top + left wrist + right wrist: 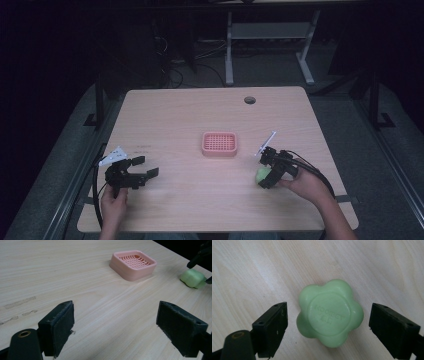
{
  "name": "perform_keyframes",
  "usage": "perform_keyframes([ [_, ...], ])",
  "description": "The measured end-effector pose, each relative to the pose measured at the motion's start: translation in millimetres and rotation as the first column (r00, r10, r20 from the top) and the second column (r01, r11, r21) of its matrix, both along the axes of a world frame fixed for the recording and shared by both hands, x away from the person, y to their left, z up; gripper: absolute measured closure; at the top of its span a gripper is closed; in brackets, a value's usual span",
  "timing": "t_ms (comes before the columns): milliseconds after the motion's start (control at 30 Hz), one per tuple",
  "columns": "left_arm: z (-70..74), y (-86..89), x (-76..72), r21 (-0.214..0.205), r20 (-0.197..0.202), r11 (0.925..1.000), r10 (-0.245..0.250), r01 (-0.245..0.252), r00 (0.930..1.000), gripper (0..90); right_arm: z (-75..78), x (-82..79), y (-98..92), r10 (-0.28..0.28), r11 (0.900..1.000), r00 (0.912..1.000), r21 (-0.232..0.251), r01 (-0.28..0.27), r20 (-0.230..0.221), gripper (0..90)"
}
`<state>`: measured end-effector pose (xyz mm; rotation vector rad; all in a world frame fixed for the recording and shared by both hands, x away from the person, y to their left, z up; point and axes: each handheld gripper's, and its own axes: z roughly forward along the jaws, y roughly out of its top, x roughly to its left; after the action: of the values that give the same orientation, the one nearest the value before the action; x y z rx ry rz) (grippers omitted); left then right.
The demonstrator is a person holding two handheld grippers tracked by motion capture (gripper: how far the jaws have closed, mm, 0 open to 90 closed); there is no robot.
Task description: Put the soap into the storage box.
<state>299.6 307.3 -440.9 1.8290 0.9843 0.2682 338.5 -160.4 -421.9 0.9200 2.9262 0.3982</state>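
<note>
Both grippers' jaws spread wide, right gripper [328, 327] astride green soap [330, 315], its stamped lettering illegible.

Pale wooden table [190, 200] in a dim room, grey floor [260, 70], white desk legs [229, 50] behind.

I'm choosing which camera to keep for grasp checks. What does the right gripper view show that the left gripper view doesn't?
Right gripper view alone: the green flower-shaped soap bar seen from above, with raised lettering, lying between that tool's open jaws without touching them.

Left gripper view alone: the pink slotted plastic soap dish, beyond its own open tool.

Both: the soap and the light wooden table.
</note>
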Motion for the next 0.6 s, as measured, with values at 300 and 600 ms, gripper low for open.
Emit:
perform_keyframes([
  [300,-0.1,0.0,0.1,0.0,-0.001,1.0,0.0,0.0,1.0,14.6,-6.9,3.6,2.1,-0.015,0.9989,0.9996,-0.046,0.014,-0.023,15.4],
  [600,0.0,0.5,0.1,-0.003,0.001,1.0,0.002,-0.002,1.0,14.6,-10.6,4.8,5.4,-0.022,0.9973,0.9991,-0.071,0.02,-0.037,15.9],
])
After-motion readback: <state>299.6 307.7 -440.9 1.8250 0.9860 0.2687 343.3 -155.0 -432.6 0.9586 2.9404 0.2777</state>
